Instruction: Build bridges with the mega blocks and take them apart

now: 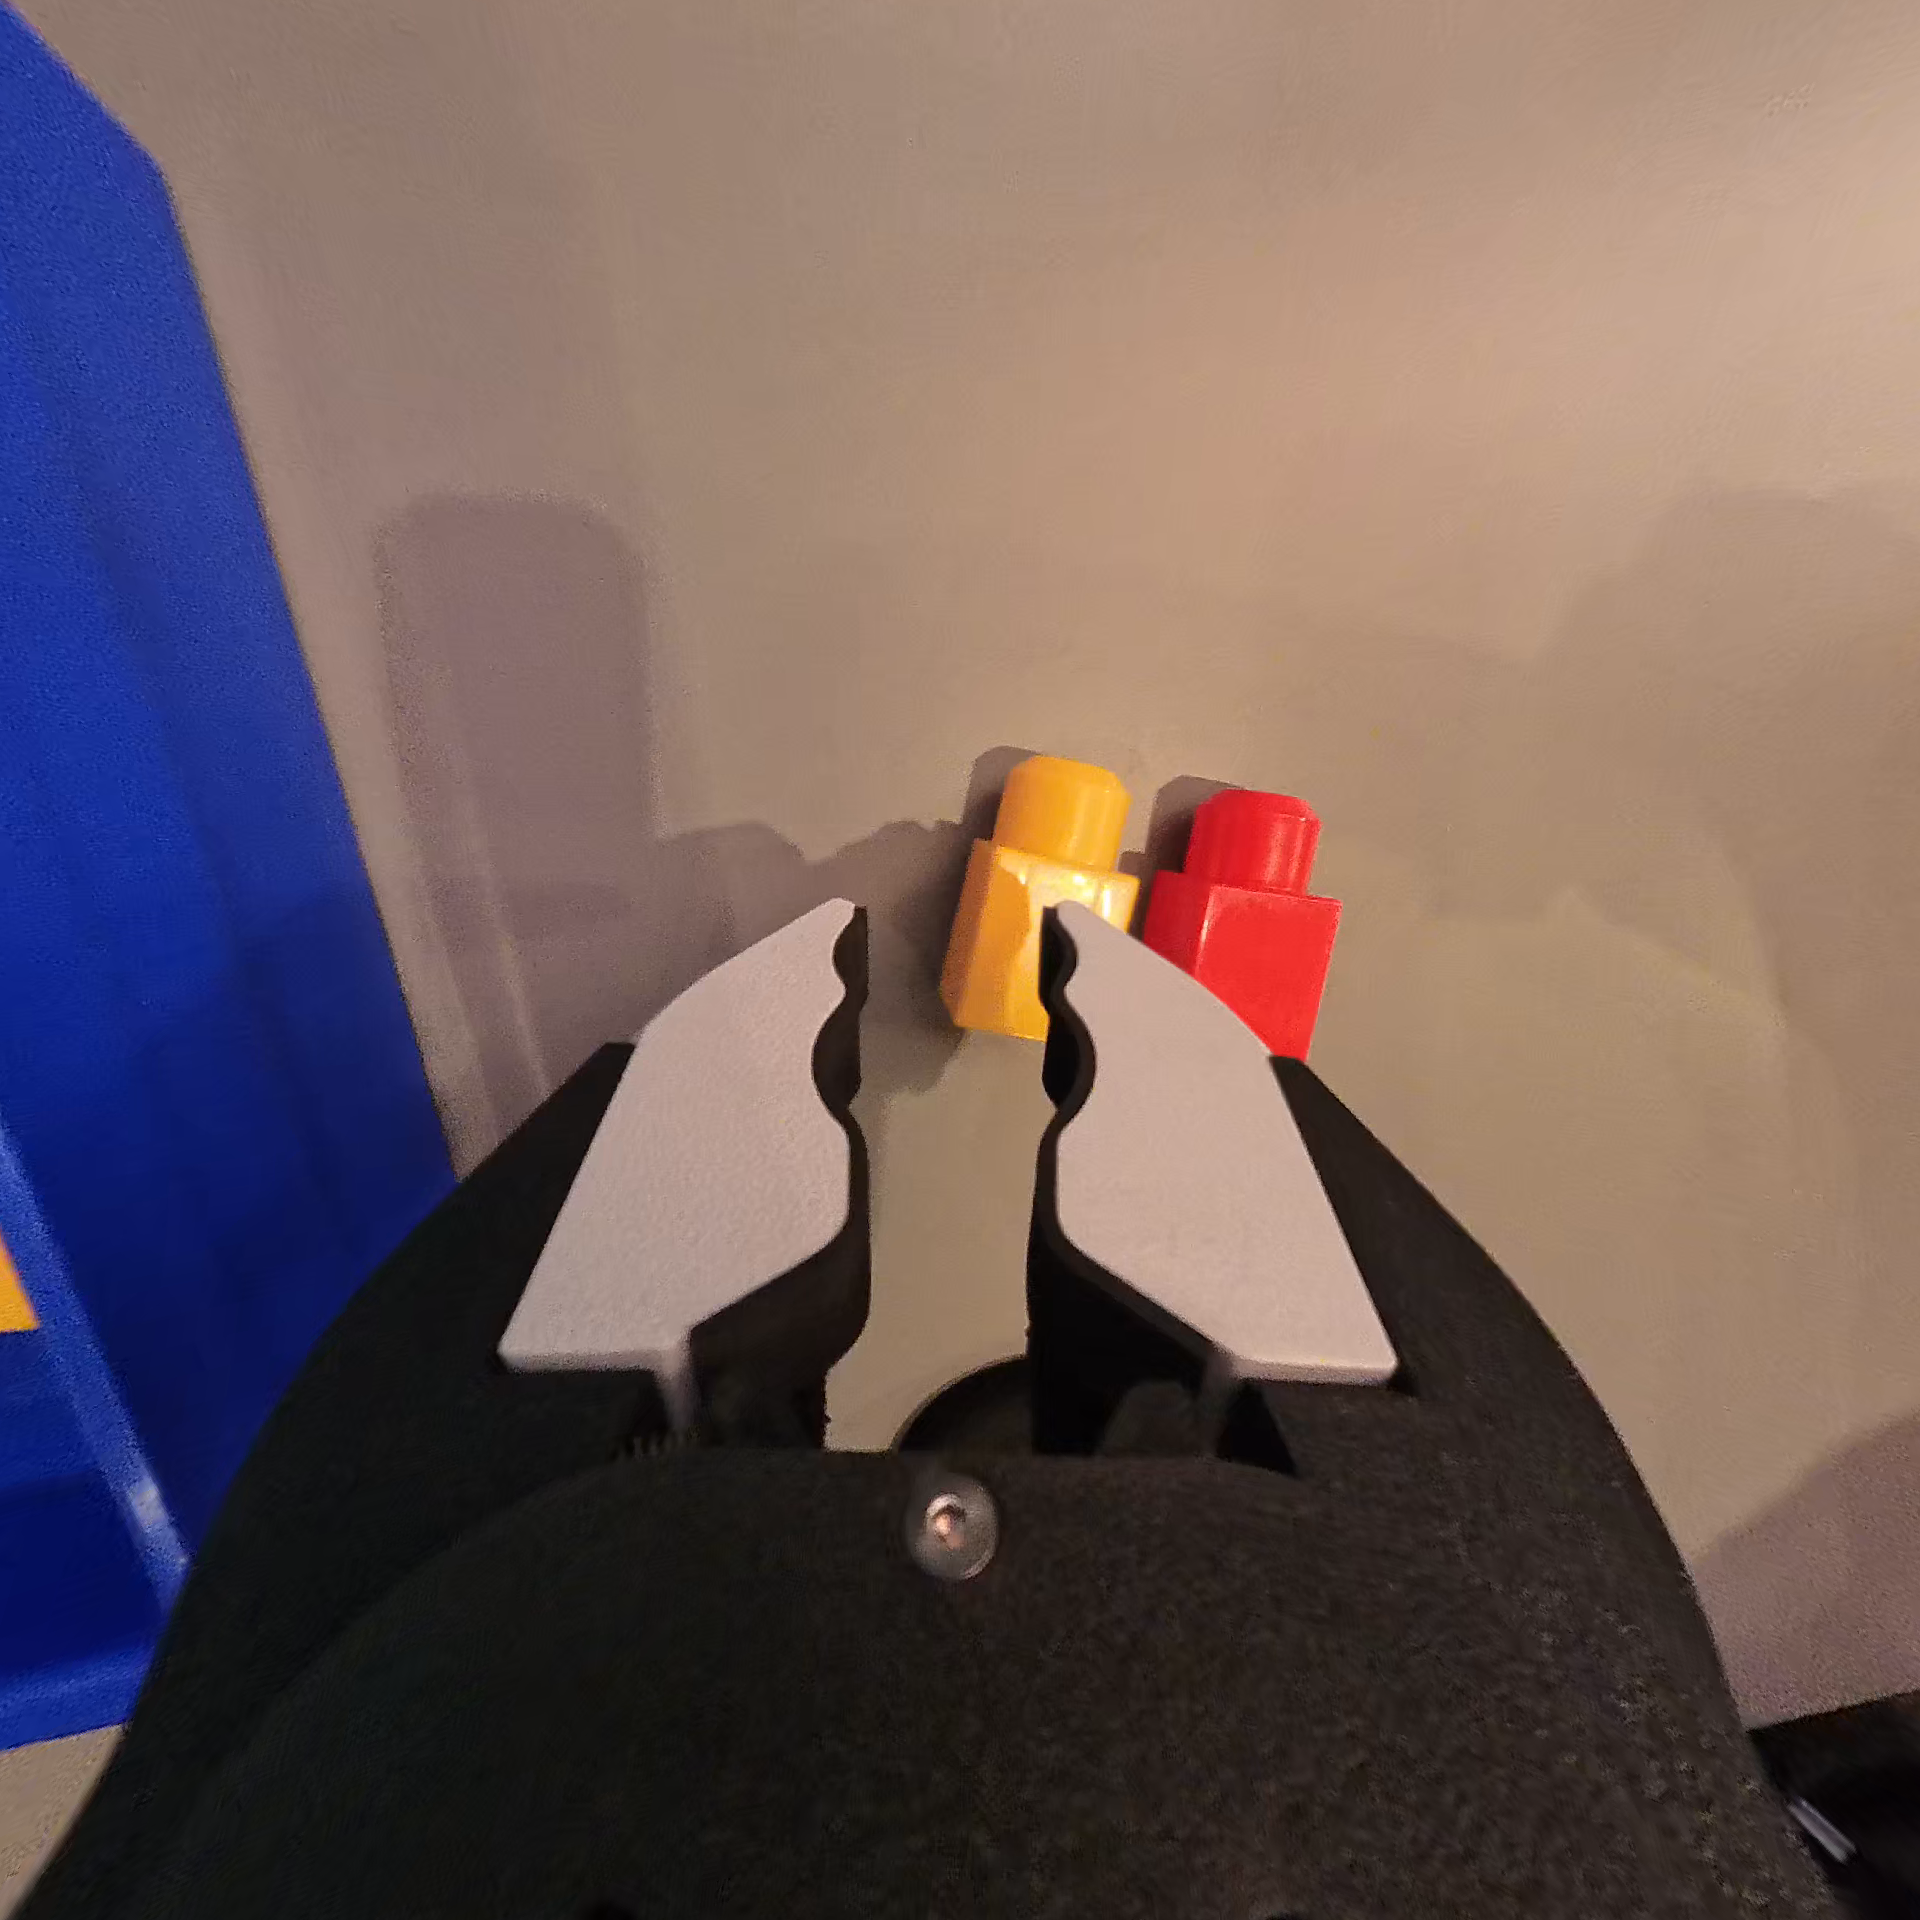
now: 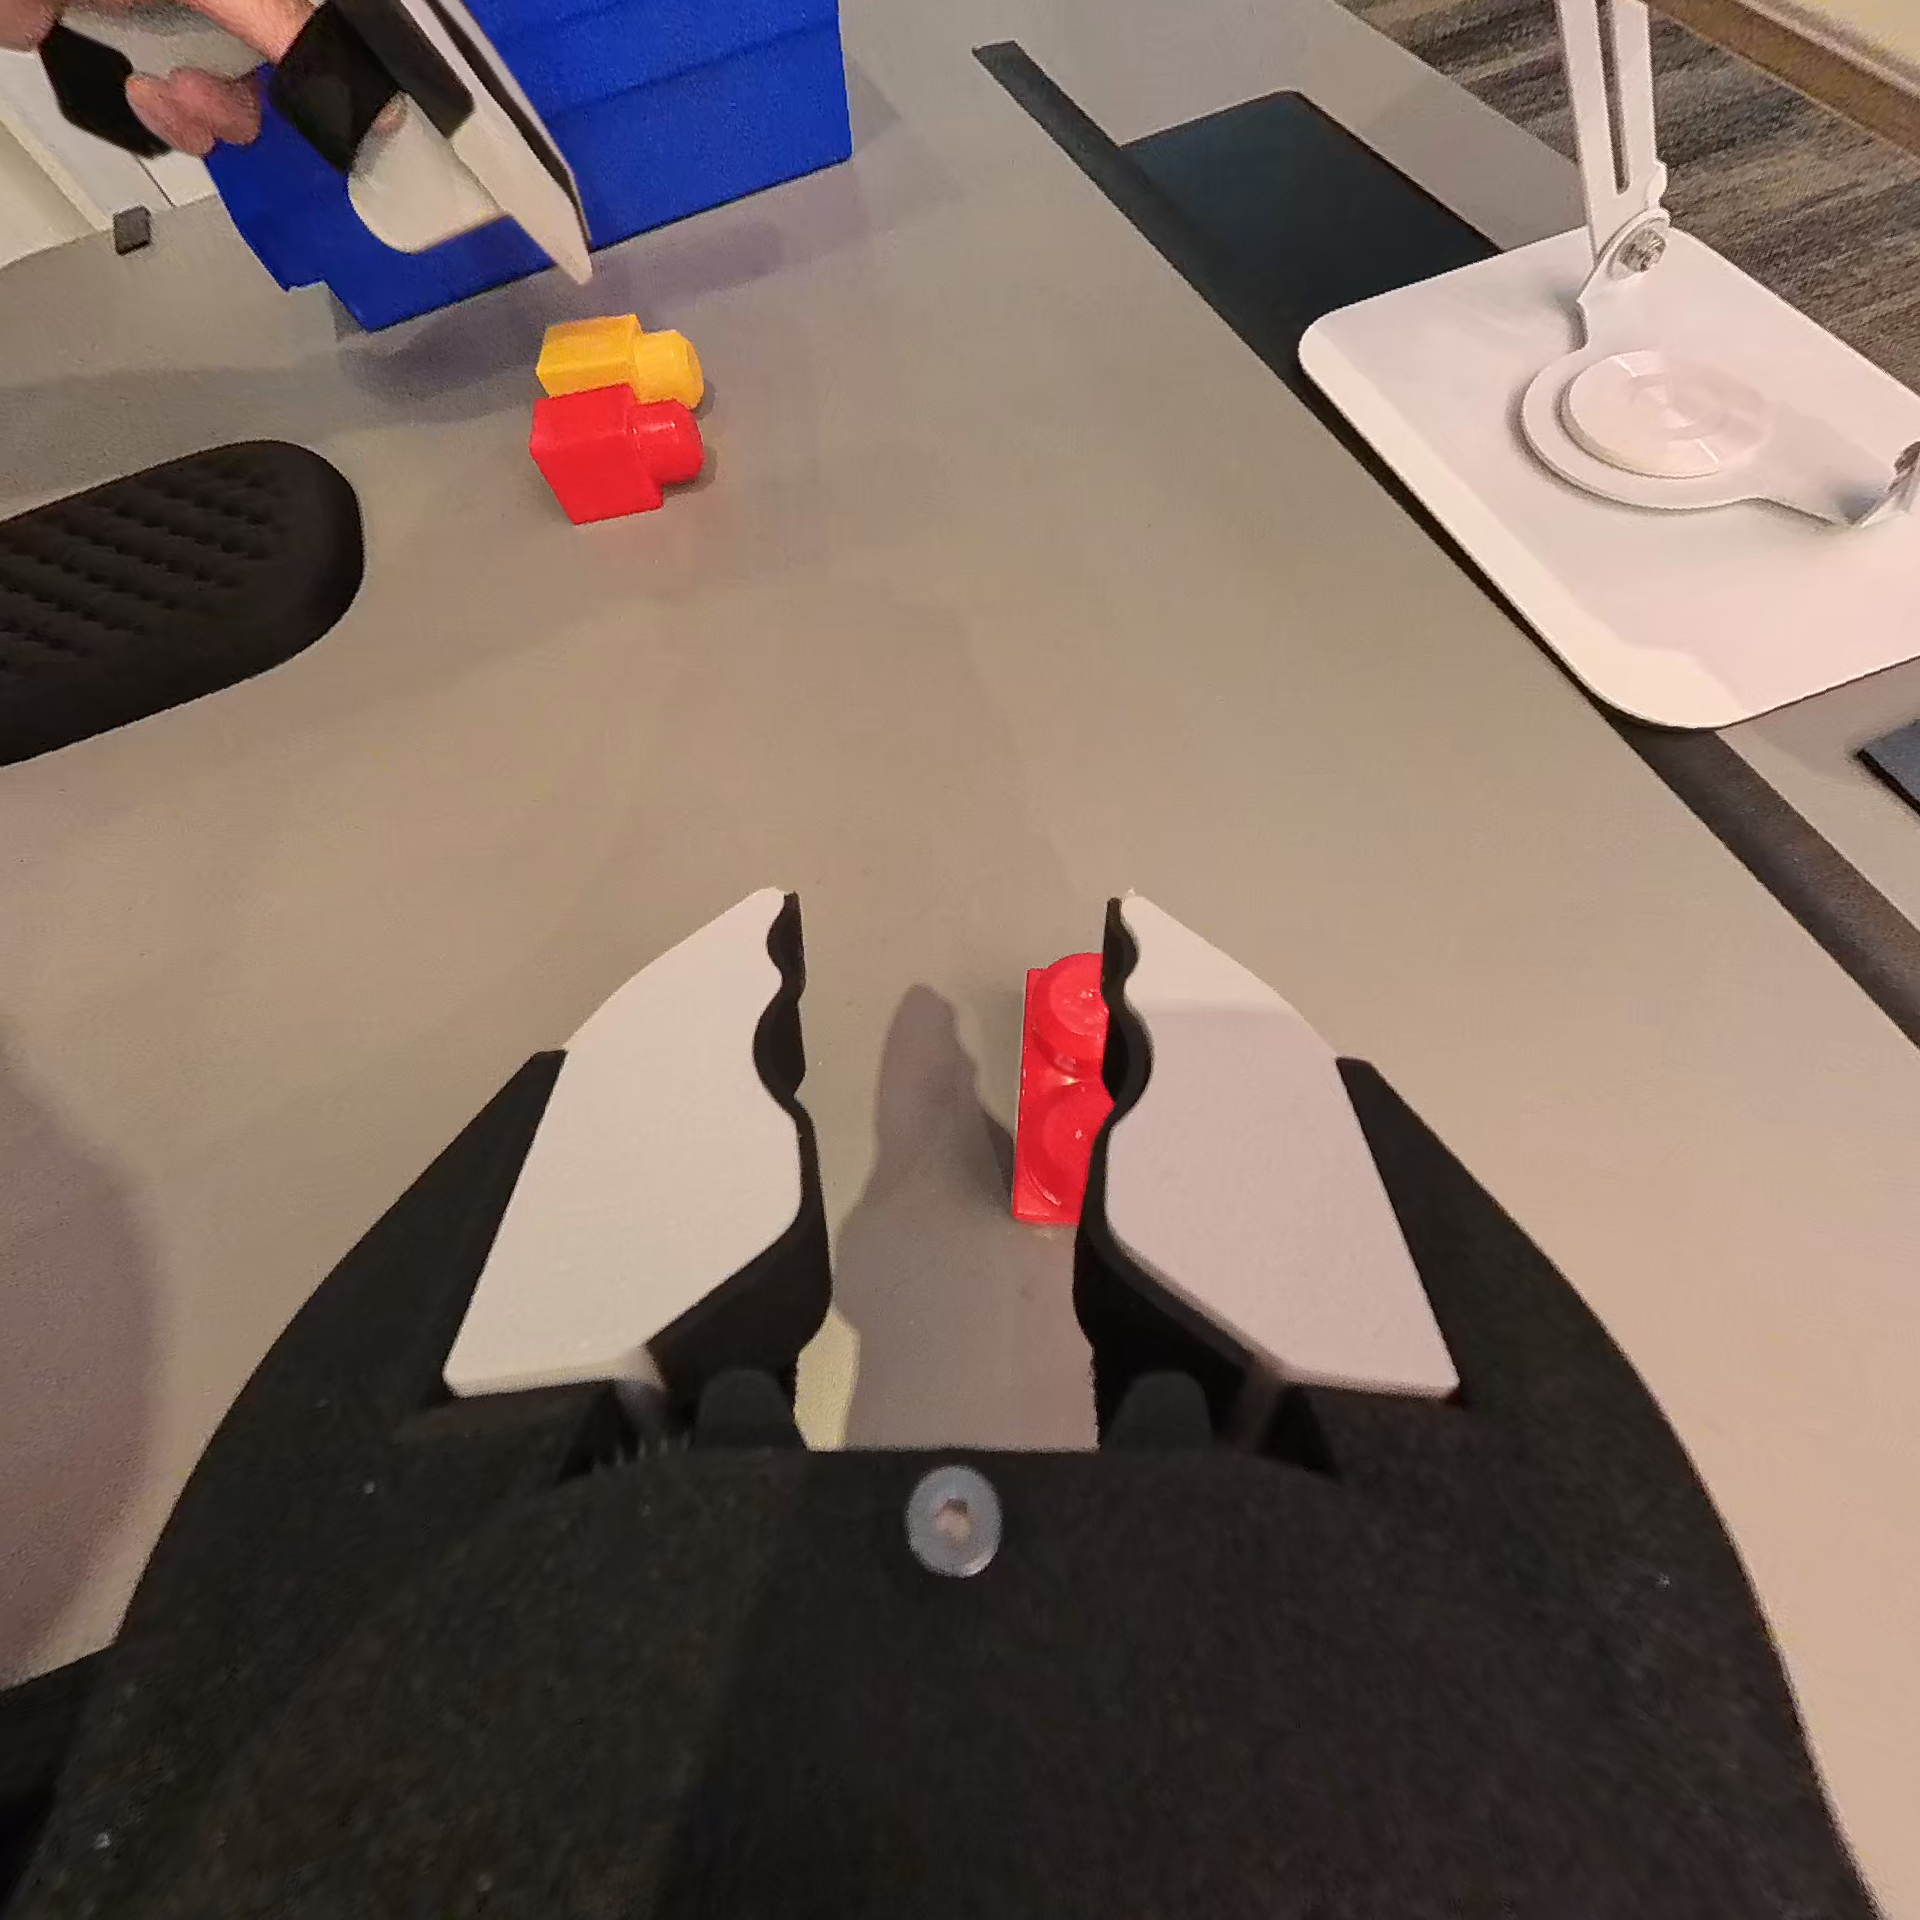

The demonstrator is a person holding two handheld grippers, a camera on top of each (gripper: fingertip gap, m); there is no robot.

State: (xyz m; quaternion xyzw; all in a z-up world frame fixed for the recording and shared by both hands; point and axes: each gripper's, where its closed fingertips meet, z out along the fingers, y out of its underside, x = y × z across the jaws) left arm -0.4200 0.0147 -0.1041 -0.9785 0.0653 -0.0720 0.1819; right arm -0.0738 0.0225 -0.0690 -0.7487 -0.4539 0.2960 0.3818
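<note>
A yellow one-stud block (image 1: 1023,914) and a red one-stud block (image 1: 1247,925) lie side by side on the grey table (image 1: 1247,416), touching or nearly so. My left gripper (image 1: 951,914) is open and empty, above and just short of the yellow block. In the right wrist view the same yellow block (image 2: 618,358) and red block (image 2: 613,452) lie on their sides, with the left gripper (image 2: 499,177) hovering above them. My right gripper (image 2: 951,914) is open over a long red block (image 2: 1060,1091), which lies on the table (image 2: 935,675) partly hidden behind the right finger.
A blue bin (image 2: 665,114) stands at the far end of the table, also at the left of the left wrist view (image 1: 135,831). A black textured pad (image 2: 156,582) lies at left. A white stand base (image 2: 1621,499) sits at right, behind a dark table edge strip (image 2: 1226,208). The gap from one gripper's tips to the other's is roughly 35 cm.
</note>
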